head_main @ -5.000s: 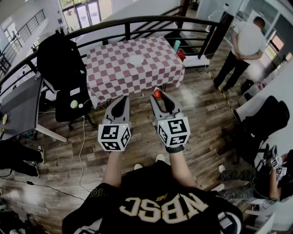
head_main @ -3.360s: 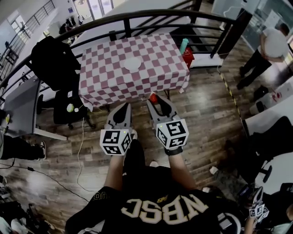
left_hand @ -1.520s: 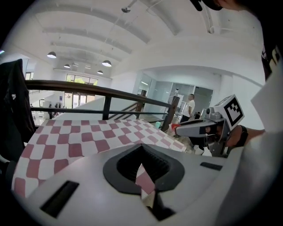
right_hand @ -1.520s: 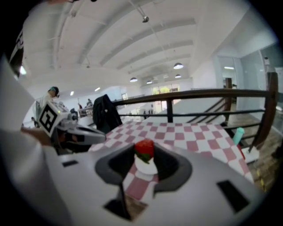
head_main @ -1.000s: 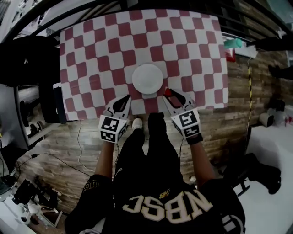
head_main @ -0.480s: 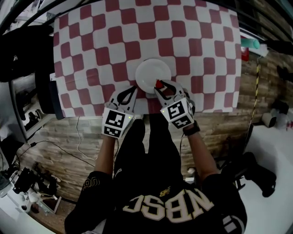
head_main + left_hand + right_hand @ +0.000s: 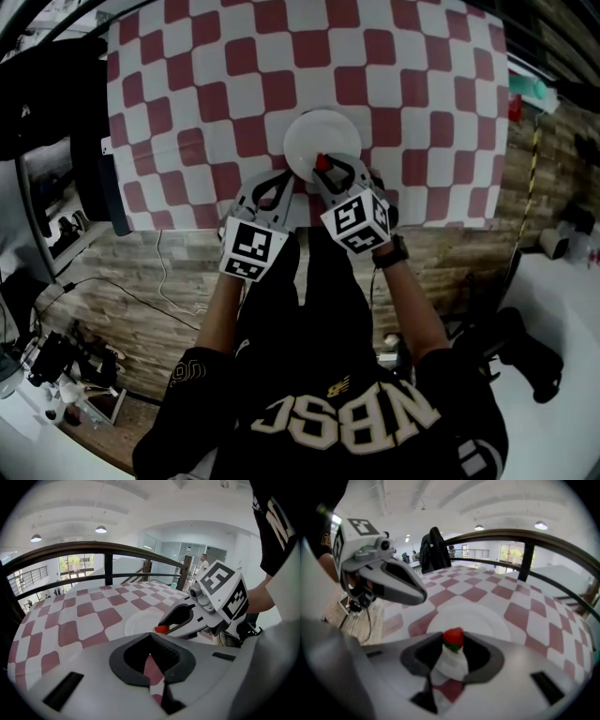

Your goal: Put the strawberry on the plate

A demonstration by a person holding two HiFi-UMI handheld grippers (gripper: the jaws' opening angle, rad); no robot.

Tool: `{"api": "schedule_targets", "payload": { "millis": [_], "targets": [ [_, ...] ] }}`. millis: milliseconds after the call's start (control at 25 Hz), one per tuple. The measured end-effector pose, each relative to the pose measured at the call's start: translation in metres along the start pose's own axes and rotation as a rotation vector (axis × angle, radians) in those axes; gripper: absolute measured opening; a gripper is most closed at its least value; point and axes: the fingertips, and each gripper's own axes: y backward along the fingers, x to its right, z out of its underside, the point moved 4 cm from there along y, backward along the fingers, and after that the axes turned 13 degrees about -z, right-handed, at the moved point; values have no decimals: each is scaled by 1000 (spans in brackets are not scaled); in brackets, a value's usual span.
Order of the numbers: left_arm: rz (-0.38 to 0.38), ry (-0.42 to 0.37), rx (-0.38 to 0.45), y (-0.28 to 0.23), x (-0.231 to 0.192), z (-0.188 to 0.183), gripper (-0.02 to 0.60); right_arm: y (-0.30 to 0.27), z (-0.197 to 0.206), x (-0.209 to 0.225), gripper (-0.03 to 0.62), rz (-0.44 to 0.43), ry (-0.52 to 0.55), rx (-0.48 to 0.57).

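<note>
We see the right gripper (image 7: 325, 170) fingers pinching the strawberry (image 7: 453, 638) over the plate (image 7: 307, 134) near rim. The left gripper (image 7: 282, 177) fingers are pressed together, empty, just beside the plate over the tabletop (image 7: 202, 89).

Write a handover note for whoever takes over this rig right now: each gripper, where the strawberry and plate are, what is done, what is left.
Right gripper: shut on the strawberry, which sits at the jaw tips.
Left gripper: shut, empty, beside the right one at the table's near edge.
Plate: on the checked table, nothing on it; the strawberry is at its near rim, and I cannot tell whether it touches.
Done: strawberry gripped and at the plate.
Left: probably ease it further over the plate, lower it, open the right gripper and draw back.
</note>
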Motion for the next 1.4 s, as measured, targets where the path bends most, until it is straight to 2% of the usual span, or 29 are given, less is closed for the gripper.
{"api": "schedule_targets", "payload": {
  "millis": [120,240,480,800,1160,1400],
  "targets": [
    [7,3,2,3,1,-2,12,-6,5,-2,141,-32,-32,-27],
    [16,6,9,8,2,-7,12,0,4,-1,143,-46,-66,0],
    [31,25,36,16,3,-20,12,35,-3,5,144,16,-104,72],
    [54,61,107,30,15,-52,12,95,-21,-3,140,95,-147,251],
    [60,101,160,54,15,-73,12,130,-46,-30,35,126,-156,353],
    [21,154,251,89,2,-99,12,163,-74,-47,18,197,-214,472]
  ]
}}
